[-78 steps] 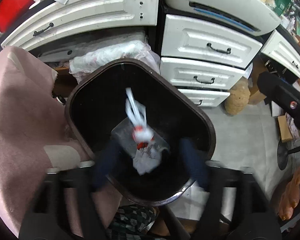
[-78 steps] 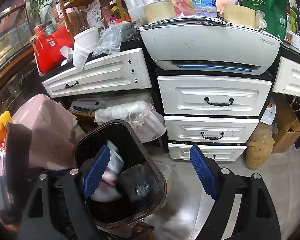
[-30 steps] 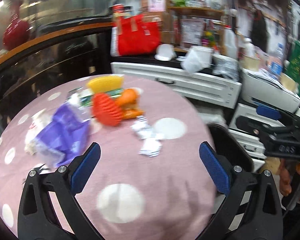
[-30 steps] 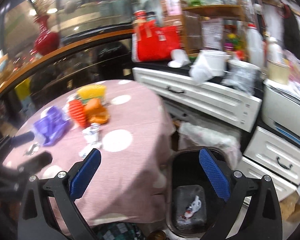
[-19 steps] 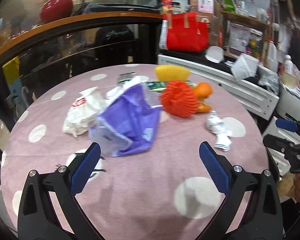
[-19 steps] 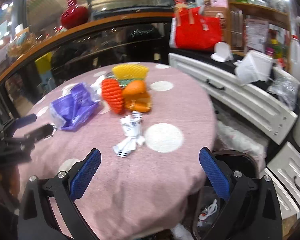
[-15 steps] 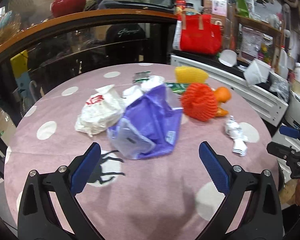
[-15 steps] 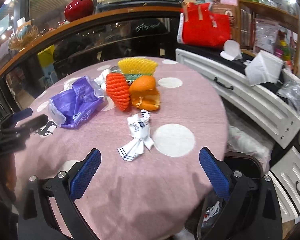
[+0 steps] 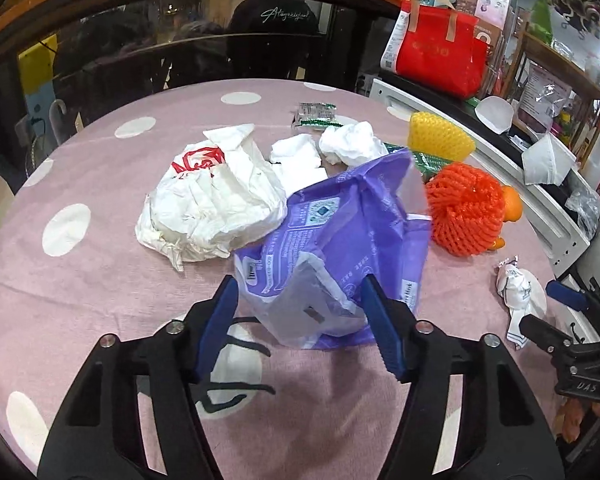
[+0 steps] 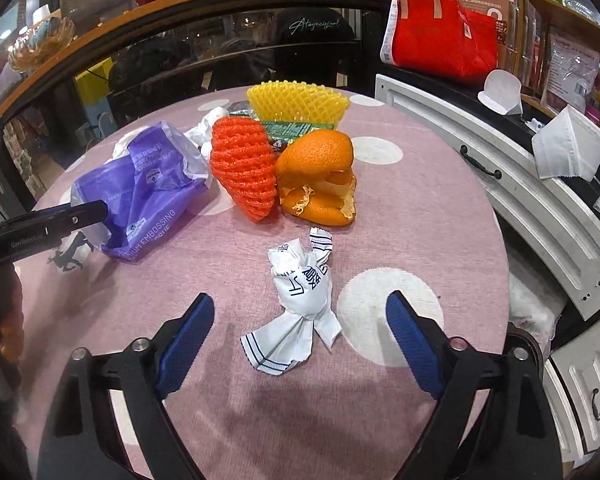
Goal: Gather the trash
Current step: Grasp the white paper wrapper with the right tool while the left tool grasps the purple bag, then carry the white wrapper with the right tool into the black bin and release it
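A crumpled purple plastic bag [image 9: 340, 240] lies on the pink dotted tablecloth [image 9: 100, 280]. My left gripper [image 9: 300, 320] is low over its near end with the jaws closing, one blue pad on either side of the bag. A twisted white wrapper [image 10: 300, 292] lies just ahead of my right gripper [image 10: 300, 348]. Its jaws are closing too, still well apart, with the wrapper's tail between the pads. The same wrapper [image 9: 514, 284] shows at the right of the left wrist view.
Around them lie a white bag with red print [image 9: 212, 200], tissues [image 9: 352, 144], an orange foam net [image 10: 244, 168], a yellow foam net [image 10: 296, 104] and orange peel [image 10: 320, 176]. White drawers [image 10: 540, 208] and a dark bin rim [image 10: 524, 340] lie beyond the table's right edge.
Both grippers swung from the bin to the table, then came lower and closer to the trash. The jaws of both have narrowed, the left around the purple bag, the right toward the white wrapper.
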The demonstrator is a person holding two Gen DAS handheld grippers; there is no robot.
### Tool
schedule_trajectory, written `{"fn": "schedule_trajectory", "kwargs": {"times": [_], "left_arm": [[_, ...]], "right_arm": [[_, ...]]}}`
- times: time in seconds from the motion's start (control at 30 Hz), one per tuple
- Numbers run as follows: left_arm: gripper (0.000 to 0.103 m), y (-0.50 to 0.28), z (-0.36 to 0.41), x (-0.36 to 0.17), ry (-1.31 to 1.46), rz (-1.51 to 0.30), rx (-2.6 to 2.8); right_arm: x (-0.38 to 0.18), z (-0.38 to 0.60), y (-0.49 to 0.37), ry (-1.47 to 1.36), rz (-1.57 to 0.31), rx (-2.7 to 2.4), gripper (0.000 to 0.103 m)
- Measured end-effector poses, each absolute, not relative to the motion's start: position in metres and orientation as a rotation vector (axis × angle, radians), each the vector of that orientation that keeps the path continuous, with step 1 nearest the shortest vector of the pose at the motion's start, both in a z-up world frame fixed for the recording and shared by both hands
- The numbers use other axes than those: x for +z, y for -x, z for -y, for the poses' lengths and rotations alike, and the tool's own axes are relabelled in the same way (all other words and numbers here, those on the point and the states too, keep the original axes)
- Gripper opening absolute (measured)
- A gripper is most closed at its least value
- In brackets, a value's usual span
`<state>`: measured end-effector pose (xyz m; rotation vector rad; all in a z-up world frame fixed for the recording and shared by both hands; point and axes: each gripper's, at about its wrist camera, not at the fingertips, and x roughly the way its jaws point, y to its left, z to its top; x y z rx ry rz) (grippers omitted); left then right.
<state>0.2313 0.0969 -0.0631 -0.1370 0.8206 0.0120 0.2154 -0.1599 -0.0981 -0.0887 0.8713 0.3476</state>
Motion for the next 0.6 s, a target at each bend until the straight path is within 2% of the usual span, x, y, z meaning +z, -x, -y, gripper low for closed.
{"fn": "schedule_trajectory", "kwargs": {"times": [0.1,0.27,0.37,0.6], "left_arm": [[0.053,-0.234,-0.093,-0.062,0.14,-0.811,0.005],[0.037,-0.228,-0.084,-0.061,0.107,-0.797,-0.003],[0.032,-0.224,-0.084,-0.062,0.119,-0.79,-0.004],[0.031,-0.208,-0.082,-0.056,0.141,-0.761,-0.008]], "right_arm": [[-0.103,0.155,-0.219,0.098,-0.889,0.361,0.069],[-0.109,0.153,-0.222,0.094,-0.922,0.367,0.029],[-0.109,0.155,-0.22,0.089,-0.916,0.369,0.023],[-0.103,0.159,-0.213,0.071,-0.887,0.383,0.021]]}}
